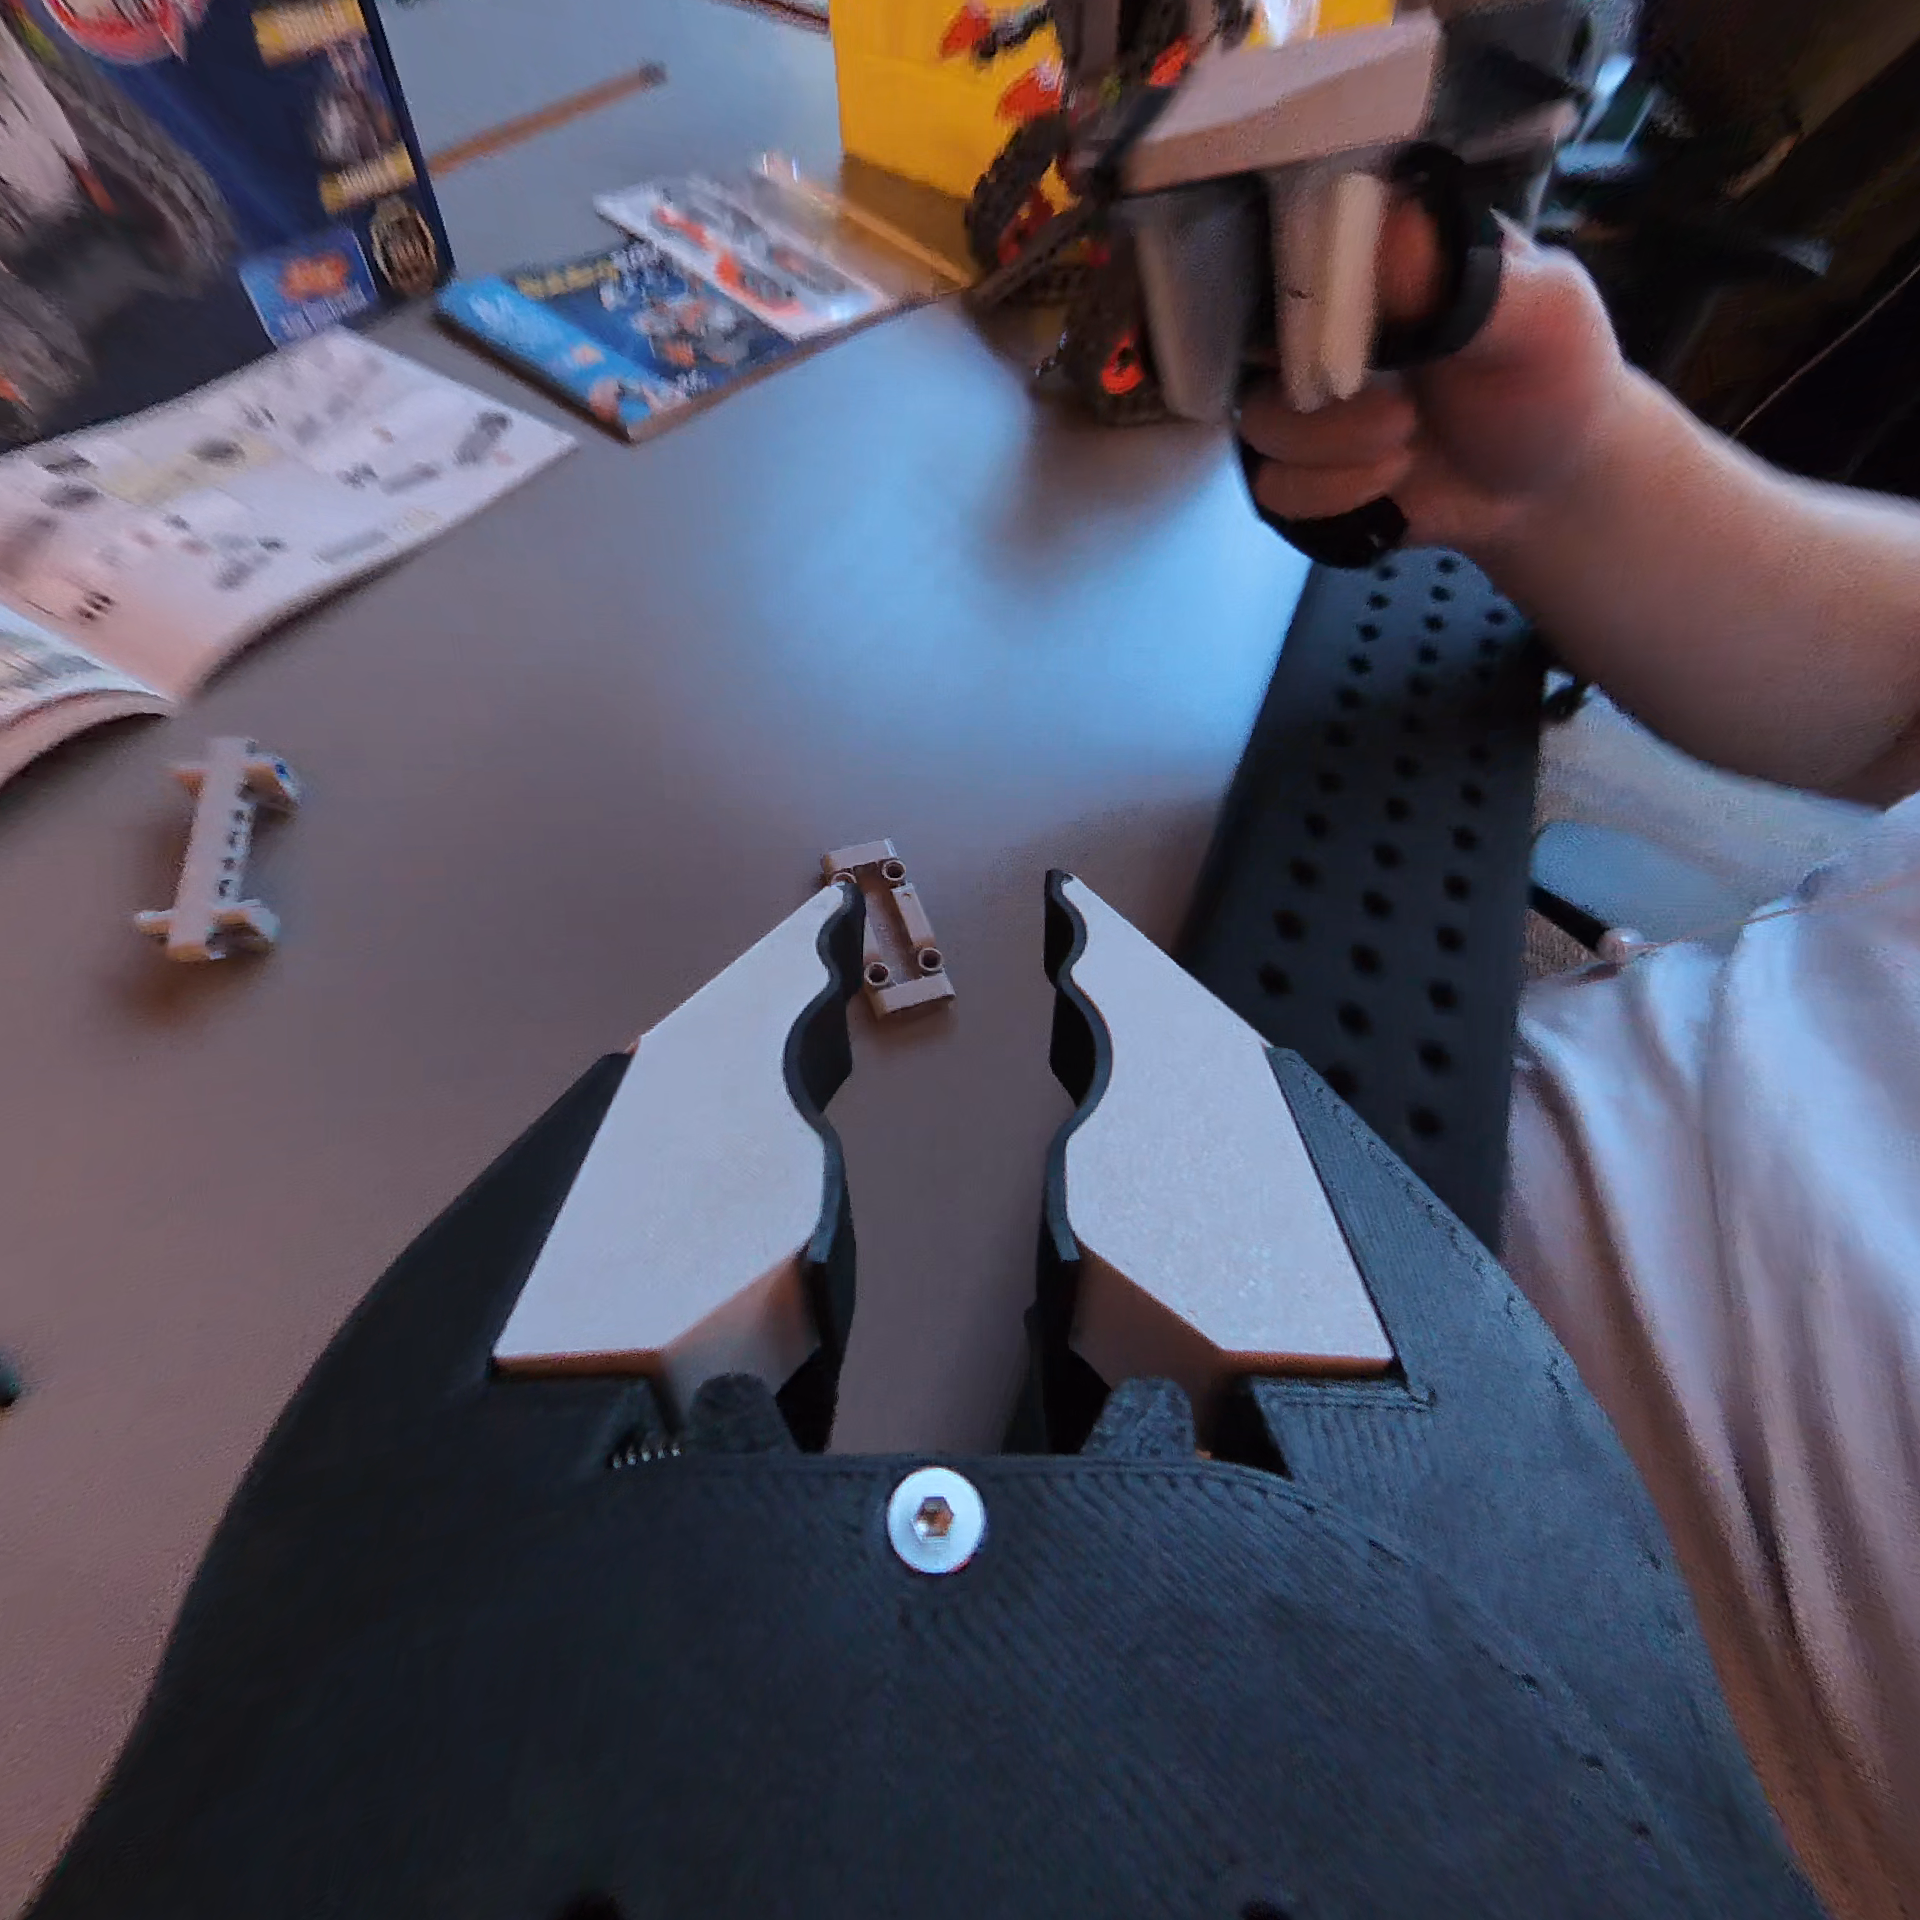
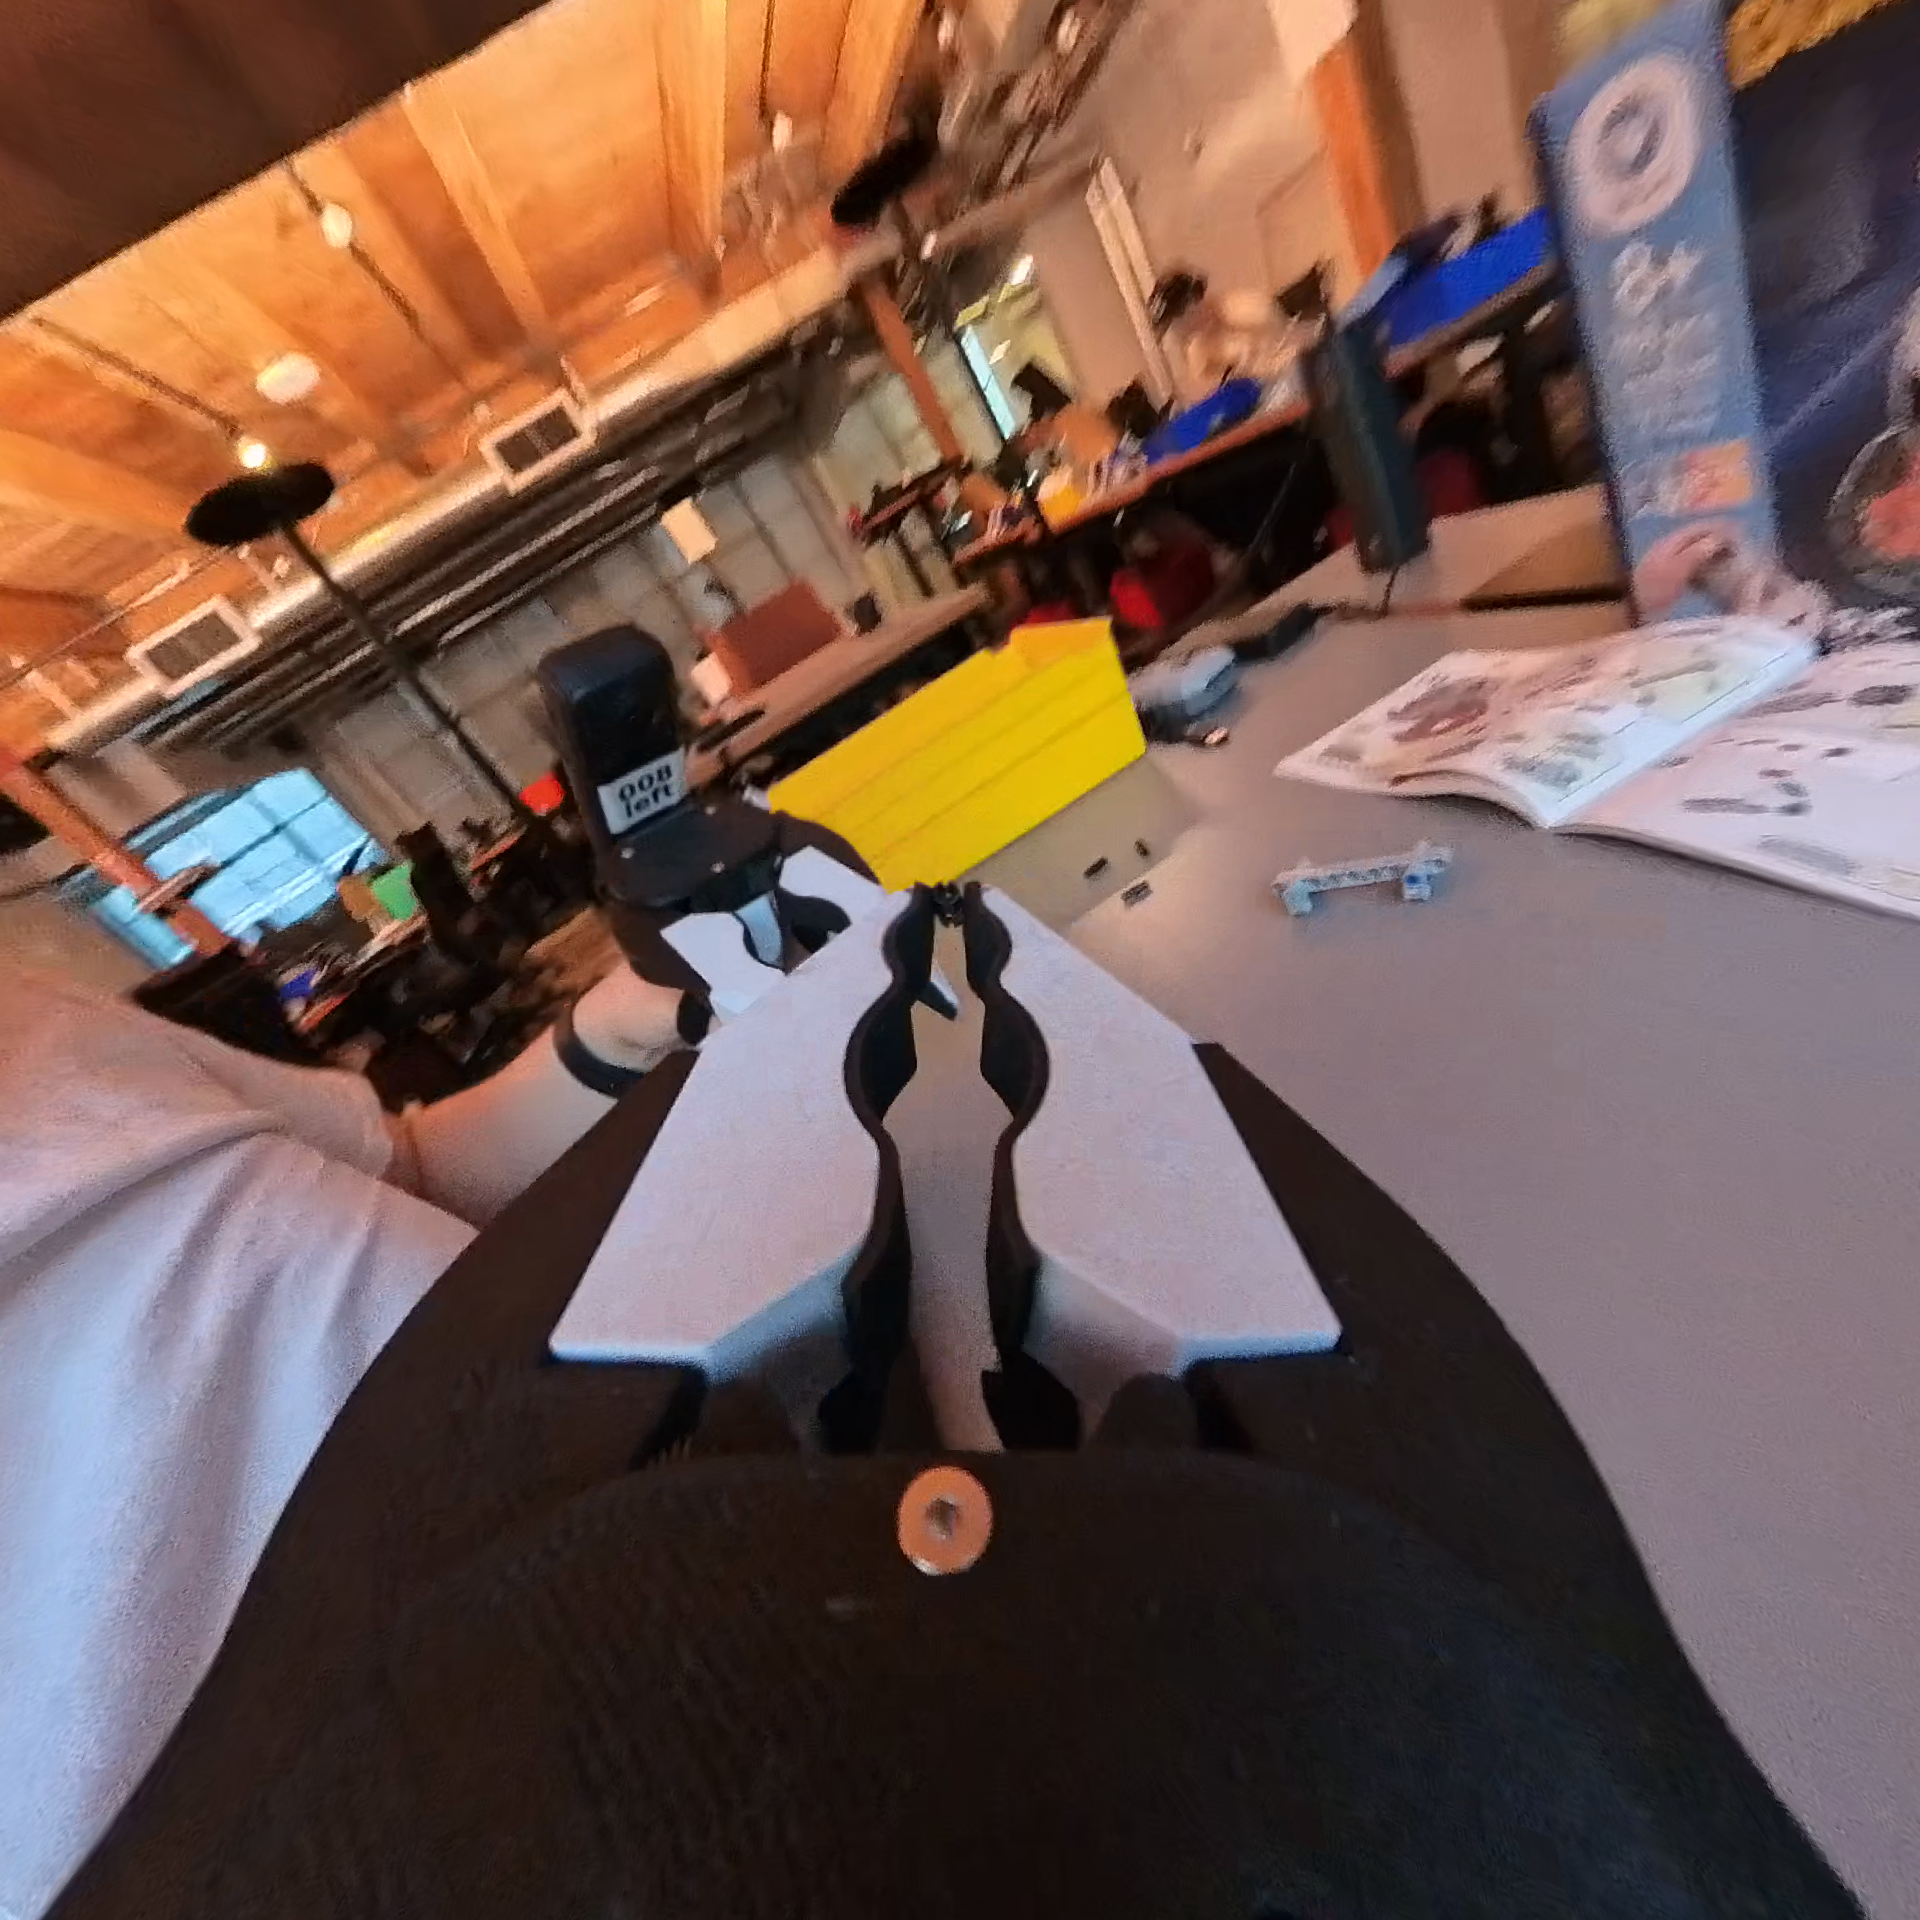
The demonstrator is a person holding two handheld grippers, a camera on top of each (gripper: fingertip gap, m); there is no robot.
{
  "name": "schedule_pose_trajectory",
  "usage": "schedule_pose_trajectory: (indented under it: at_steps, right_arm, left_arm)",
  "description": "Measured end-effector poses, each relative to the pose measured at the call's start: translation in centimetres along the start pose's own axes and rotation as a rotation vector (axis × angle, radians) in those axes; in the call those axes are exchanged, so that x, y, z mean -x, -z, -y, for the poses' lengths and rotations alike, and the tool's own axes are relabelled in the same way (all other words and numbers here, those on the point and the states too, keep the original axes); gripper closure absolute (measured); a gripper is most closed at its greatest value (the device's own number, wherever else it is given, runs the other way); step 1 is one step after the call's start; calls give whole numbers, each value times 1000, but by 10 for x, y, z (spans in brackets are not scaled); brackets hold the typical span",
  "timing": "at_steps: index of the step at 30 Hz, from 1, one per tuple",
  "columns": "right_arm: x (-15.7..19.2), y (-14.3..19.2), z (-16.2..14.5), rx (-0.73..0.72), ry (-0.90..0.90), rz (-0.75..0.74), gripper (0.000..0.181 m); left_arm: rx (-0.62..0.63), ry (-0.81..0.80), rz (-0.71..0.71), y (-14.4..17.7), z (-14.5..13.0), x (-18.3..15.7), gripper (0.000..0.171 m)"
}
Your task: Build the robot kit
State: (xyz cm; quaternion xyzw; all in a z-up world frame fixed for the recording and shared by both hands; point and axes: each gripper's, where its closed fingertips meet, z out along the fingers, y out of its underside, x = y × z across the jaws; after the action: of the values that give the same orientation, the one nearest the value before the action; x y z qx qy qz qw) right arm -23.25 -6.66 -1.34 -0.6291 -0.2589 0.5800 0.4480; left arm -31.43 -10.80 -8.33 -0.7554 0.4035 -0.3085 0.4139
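Left hand-held gripper (image 1: 951, 899): released, jaws apart, low over grey counter (image 1: 623, 790), small brown brick piece (image 1: 891, 928) just beside its left fingertip; right hand-held gripper (image 2: 940, 902): clenched on dark small part (image 2: 943, 896), raised above counter, yellow bin (image 2: 966, 764) beyond.

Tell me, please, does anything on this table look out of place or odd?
Nothing looks damaged or spilled. Two building-toy parts lie loose on the table: a small brown frame piece just ahead of the open left gripper, and a grey beam assembly farther left, lying askew. The open instruction booklet lies at an angle.
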Motion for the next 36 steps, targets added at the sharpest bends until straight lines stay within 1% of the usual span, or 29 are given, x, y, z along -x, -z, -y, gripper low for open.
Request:
schedule_pose_trajectory:
  at_steps: [2, 4, 7, 10, 12, 15, 17, 19, 20, 22, 23, 24, 25, 27, 28, 30, 31, 33, 34, 35, 36]
  right_arm:
    - [-17, -18, -5, 75, 31, 11, 177]
    - [-44, -30, -11, 146, 69, -35, 176]
    - [-73, -45, -13, 196, 119, -39, 176]
    - [-95, -56, -8, 193, 123, -38, 176]
    - [-98, -59, -6, 184, 109, -15, 176]
    - [-90, -52, -9, 190, 99, 20, 176]
    - [-87, -47, -16, 211, 115, 10, 176]
    - [-82, -46, -18, 224, 110, 7, 176]
    - [-79, -47, -18, 225, 110, 8, 176]
    - [-83, -47, -22, 255, 128, -24, 176]
    - [-89, -46, -27, 284, 143, -54, 176]
    - [-95, -45, -34, 326, 158, -86, 176]
    - [-100, -44, -40, 364, 173, -110, 176]
    - [-104, -44, -51, 423, 203, -125, 176]
    - [-105, -44, -56, 448, 216, -125, 176]
    - [-103, -45, -65, 488, 239, -117, 176]
    - [-101, -46, -67, 498, 244, -107, 176]
    - [-94, -48, -69, 498, 226, -64, 176]
    - [-88, -50, -68, 482, 200, -25, 176]
    - [-80, -51, -64, 455, 172, 17, 176]
    - [-72, -53, -58, 422, 134, 63, 176]
  left_arm:
    - [70, 0, 32, -14, -8, 8, 131]
    - [172, 21, 39, -30, -23, 11, 124]
    - [269, 17, 78, -49, -47, 11, 126]
    - [323, 4, 165, -57, -59, 19, 130]
    - [334, -7, 223, -55, -58, 23, 138]
    - [356, -42, 235, -57, -61, 21, 149]
    - [364, -44, 253, -57, -60, 24, 149]
    - [373, -45, 321, -52, -60, 38, 150]
    - [379, -34, 374, -46, -61, 48, 150]
    - [388, 57, 507, -31, -65, 71, 150]
    - [379, 124, 522, -29, -66, 72, 150]
    - [365, 187, 485, -31, -67, 66, 145]
    - [343, 230, 445, -34, -65, 58, 131]
    - [331, 255, 377, -35, -64, 44, 131]
    - [343, 245, 368, -33, -66, 42, 131]
    - [374, 189, 363, -27, -69, 42, 130]
    - [378, 132, 349, -25, -69, 43, 129]
    - [356, 18, 401, -18, -61, 57, 132]
    - [333, -25, 405, -16, -54, 62, 131]
    - [288, -48, 379, -17, -44, 61, 133]
    - [217, -47, 327, -20, -30, 58, 135]
